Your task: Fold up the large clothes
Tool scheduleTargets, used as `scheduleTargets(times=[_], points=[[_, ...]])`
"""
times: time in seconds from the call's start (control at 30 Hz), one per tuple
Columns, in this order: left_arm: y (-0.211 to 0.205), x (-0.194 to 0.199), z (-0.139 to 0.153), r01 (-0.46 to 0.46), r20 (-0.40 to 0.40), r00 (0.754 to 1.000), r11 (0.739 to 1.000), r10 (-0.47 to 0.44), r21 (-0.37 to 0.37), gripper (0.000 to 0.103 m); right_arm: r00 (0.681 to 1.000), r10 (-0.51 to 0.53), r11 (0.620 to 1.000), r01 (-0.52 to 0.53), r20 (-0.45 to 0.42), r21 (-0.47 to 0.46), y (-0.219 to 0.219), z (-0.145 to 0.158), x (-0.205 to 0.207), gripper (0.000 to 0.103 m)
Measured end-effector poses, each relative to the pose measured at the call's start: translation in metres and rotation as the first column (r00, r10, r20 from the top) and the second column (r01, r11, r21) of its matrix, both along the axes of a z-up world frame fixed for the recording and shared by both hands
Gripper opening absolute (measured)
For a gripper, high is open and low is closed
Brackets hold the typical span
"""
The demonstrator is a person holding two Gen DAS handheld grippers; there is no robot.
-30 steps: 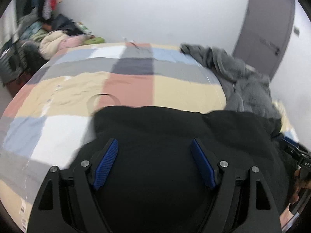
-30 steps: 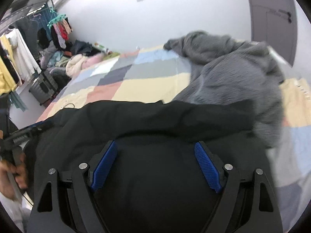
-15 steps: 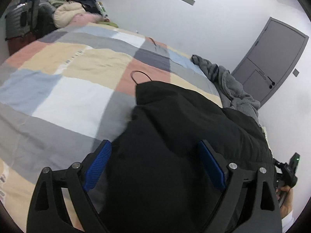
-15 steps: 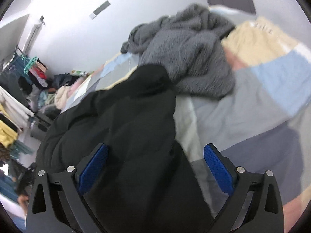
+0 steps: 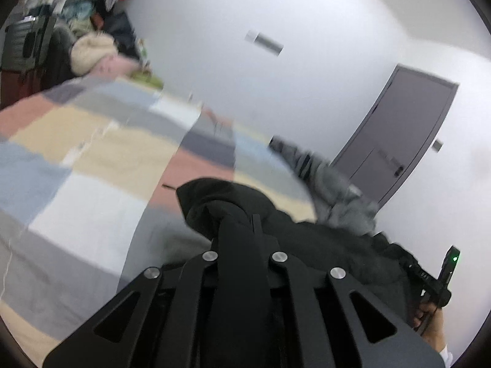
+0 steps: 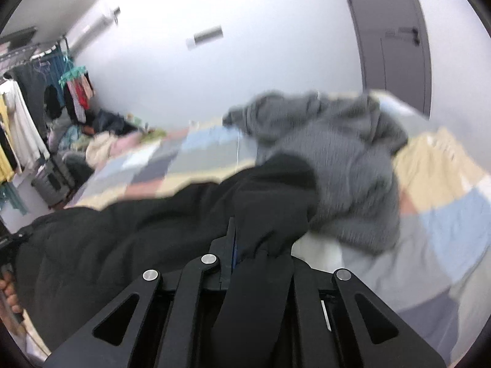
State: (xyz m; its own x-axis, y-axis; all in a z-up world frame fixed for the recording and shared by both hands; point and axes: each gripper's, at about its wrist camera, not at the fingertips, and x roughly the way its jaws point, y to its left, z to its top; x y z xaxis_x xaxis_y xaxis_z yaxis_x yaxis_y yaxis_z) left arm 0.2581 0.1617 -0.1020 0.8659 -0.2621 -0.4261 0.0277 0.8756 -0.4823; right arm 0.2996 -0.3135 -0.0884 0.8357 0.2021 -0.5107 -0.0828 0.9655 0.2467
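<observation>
A large black garment (image 5: 322, 245) lies bunched across the near edge of the checked bed cover (image 5: 92, 159). My left gripper (image 5: 242, 224) is shut on the garment's left end, with black cloth bulging past the fingertips. My right gripper (image 6: 237, 233) is shut on the right end of the same black garment (image 6: 122, 239), which stretches off to the left. The right hand and its gripper body show at the far right of the left wrist view (image 5: 435, 282). Both views are blurred by motion.
A grey fleece garment (image 6: 337, 159) lies heaped on the bed behind the black one, toward the grey door (image 5: 399, 135). A clothes rack (image 6: 27, 116), a pile of laundry (image 6: 101, 144) and a dark suitcase (image 6: 52, 181) stand beyond the bed's far left.
Both grippers were open over the black garment and have closed on its two ends. Both cameras have tilted up and the cloth is gathered at the fingertips.
</observation>
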Motion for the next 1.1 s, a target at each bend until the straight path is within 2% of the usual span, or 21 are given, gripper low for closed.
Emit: scheduleTargets(times=[0.07,0.13,0.3,0.37,0.5,0.63,0.83,0.9,0.93,1.0,1.03,1.07,1.1], points=[[-0.002,0.000,0.013,-0.019,0.032,0.999,0.999,0.018,0.043,0.005,0.999,-0.017,1.000,0.017,0.032,0.005,-0.006,0.010,0.004,0.006],[-0.003,0.006,0.013,-0.035,0.021,0.999,0.996,0.034,0.084,0.005,0.999,-0.029,0.999,0.030,0.039,-0.020,-0.009,0.012,0.010,0.006],[0.000,0.032,-0.026,-0.031,-0.168,0.985,0.993,0.050,0.117,0.006,0.996,-0.026,0.998,0.021,-0.084,-0.062,-0.005,-0.024,0.028,0.006],[0.000,0.035,-0.039,-0.022,-0.217,0.975,0.992,0.049,0.124,0.006,0.991,-0.026,0.997,0.016,-0.134,-0.080,-0.008,-0.041,0.030,0.006],[-0.011,0.039,-0.059,-0.004,-0.296,0.953,0.981,0.062,0.194,0.006,0.974,-0.011,0.997,-0.007,-0.228,-0.078,-0.006,-0.073,0.035,0.006],[-0.016,0.038,-0.071,0.008,-0.332,0.941,0.973,0.072,0.232,0.007,0.964,0.001,0.996,-0.024,-0.267,-0.086,-0.003,-0.088,0.038,0.006],[-0.018,0.026,-0.058,-0.013,-0.312,0.945,0.966,0.095,0.257,0.009,0.963,0.001,0.999,-0.014,-0.269,-0.045,-0.012,-0.083,0.027,0.012],[-0.018,0.019,-0.051,-0.017,-0.303,0.948,0.967,0.097,0.256,0.015,0.962,-0.002,0.999,-0.011,-0.273,-0.045,-0.013,-0.076,0.023,0.017],[-0.018,0.013,-0.045,-0.014,-0.297,0.951,0.968,0.090,0.250,0.019,0.960,0.006,0.999,-0.018,-0.279,-0.038,-0.013,-0.072,0.019,0.026],[-0.019,0.008,-0.038,-0.004,-0.292,0.954,0.972,0.074,0.233,0.039,0.958,0.040,0.999,-0.042,-0.284,-0.003,-0.015,-0.063,0.008,0.033],[-0.019,0.004,-0.034,-0.005,-0.286,0.956,0.975,0.070,0.221,0.043,0.959,0.043,0.999,-0.044,-0.282,0.004,-0.016,-0.059,0.004,0.044],[-0.020,0.000,-0.028,-0.009,-0.280,0.957,0.976,0.072,0.219,0.049,0.960,0.040,0.999,-0.040,-0.275,0.008,-0.017,-0.053,-0.003,0.061],[-0.022,-0.004,-0.023,-0.013,-0.275,0.958,0.974,0.077,0.227,0.057,0.963,0.037,0.999,-0.038,-0.266,0.003,-0.018,-0.047,-0.008,0.068]])
